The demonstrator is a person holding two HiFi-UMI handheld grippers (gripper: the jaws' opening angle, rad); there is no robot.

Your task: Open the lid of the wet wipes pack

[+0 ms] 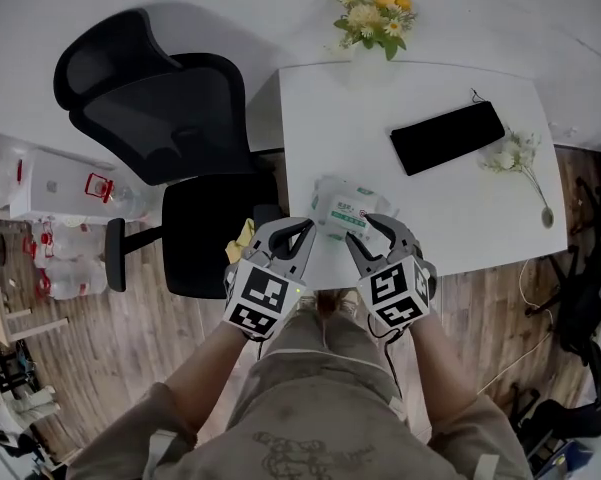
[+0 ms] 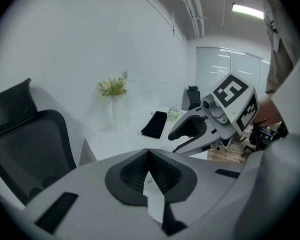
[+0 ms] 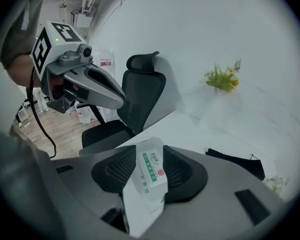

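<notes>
White table [image 1: 450, 218], with the wet wipes pack [image 1: 342, 208] lying near its front edge, just ahead of both your grippers | your left gripper [image 2: 149, 151]: jaws closed, tips together | your right gripper [image 3: 150, 149]: jaws spread wide, the green-labelled pack showing between them, pads not clamping it.

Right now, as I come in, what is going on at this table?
A person holds a gripper in each hand over the near edge of the white table, where a wet wipes pack lies. The right gripper has open fingers aimed at the pack; the left gripper has its fingers together. Neither grips the pack yet.
</notes>
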